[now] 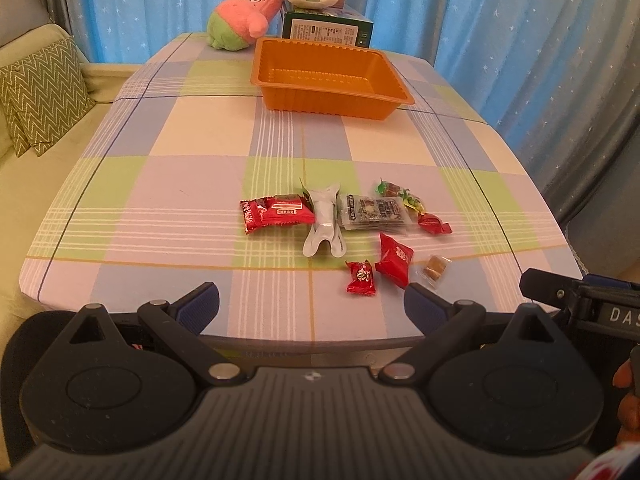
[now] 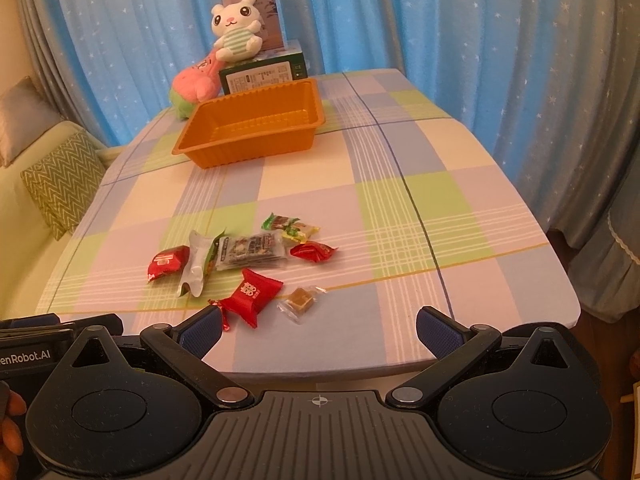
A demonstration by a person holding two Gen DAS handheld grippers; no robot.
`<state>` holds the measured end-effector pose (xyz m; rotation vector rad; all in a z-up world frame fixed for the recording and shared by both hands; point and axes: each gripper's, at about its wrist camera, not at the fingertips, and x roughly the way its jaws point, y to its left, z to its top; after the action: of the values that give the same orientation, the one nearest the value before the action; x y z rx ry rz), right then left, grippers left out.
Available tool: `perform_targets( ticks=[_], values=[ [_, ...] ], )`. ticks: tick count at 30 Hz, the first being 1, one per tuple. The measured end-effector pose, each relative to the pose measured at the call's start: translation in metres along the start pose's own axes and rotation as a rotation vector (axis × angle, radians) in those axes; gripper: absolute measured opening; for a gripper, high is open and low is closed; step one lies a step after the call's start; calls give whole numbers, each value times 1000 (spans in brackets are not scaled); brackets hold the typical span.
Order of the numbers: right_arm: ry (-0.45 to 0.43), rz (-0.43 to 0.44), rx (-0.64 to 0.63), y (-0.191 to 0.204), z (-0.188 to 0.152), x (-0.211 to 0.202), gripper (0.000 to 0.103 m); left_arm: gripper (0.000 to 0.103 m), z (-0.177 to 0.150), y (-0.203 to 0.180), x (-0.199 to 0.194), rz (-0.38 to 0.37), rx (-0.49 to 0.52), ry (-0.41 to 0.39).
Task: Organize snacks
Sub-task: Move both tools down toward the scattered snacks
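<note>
Our right gripper (image 2: 318,332) and left gripper (image 1: 311,306) both hover spread and empty at the table's near edge. The red candy (image 2: 251,294) lies just ahead-left of the right one, its long axis slanting; the orange tray (image 2: 250,128) waits far beyond.

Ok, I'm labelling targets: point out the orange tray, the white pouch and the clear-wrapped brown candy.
orange tray (image 1: 340,98), left wrist view, near wall.
white pouch (image 1: 325,216), left wrist view, middle.
clear-wrapped brown candy (image 2: 301,300), right wrist view, brown block.

left gripper (image 1: 311,300) agape, empty; right gripper (image 2: 319,325) likewise.
</note>
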<state>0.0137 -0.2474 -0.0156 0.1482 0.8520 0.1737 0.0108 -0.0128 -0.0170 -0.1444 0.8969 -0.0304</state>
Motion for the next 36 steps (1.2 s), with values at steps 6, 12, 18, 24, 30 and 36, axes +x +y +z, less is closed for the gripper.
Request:
perform_targets(
  ticks=[6, 12, 18, 24, 30, 36],
  values=[
    [-6, -1, 16, -4, 1, 3, 103, 98, 0, -3, 9, -20, 7, 16],
    [4, 4, 27, -8, 0, 17, 102, 97, 0, -4, 27, -30, 19, 38],
    [25, 14, 30, -12, -1, 40, 102, 83, 0, -11, 54, -60, 58, 80],
    [50, 26, 50, -21, 1, 61, 85, 57, 1, -25, 89, -96, 131, 125],
    [80, 23, 72, -30, 3, 81, 84, 40, 6, -34, 113, -121, 158, 125],
    [105, 32, 68, -32, 2, 97, 84, 28, 7, -39, 129, -117, 176, 128]
  ],
)
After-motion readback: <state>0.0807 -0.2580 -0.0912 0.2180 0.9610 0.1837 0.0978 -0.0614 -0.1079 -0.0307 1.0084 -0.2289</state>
